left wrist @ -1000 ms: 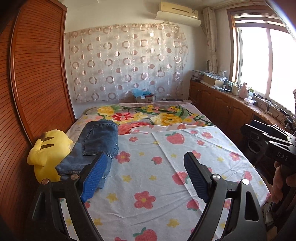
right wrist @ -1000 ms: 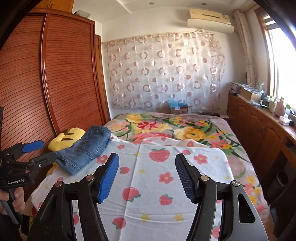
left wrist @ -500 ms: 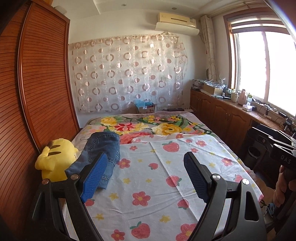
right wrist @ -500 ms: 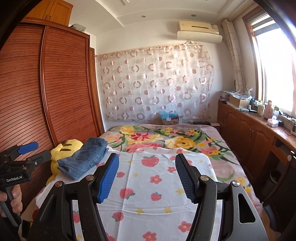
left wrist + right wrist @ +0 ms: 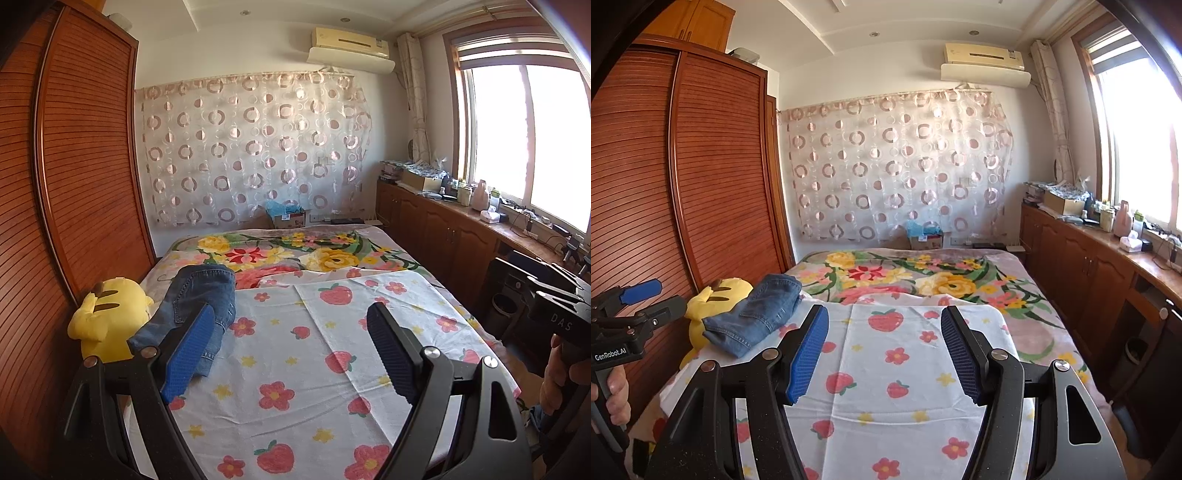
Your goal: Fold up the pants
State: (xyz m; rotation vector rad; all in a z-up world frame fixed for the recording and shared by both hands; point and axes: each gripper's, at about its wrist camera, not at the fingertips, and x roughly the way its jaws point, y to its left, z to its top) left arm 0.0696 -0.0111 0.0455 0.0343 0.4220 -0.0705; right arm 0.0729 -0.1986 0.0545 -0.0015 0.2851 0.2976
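Folded blue jeans lie at the left edge of the bed, beside a yellow plush toy; they also show in the right wrist view. My left gripper is open and empty, held above the near part of the bed, to the right of the jeans. My right gripper is open and empty, held above the bed's near end. Each gripper shows at the edge of the other's view: the left one, the right one.
The bed has a white strawberry-and-flower sheet and a floral blanket at the far end. A wooden wardrobe runs along the left. Wooden cabinets with clutter stand under the window on the right.
Both grippers have pulled back and tilted up, so the bed sits lower in view and more wall and ceiling show. The jeans have not moved. Both jaws stay open.
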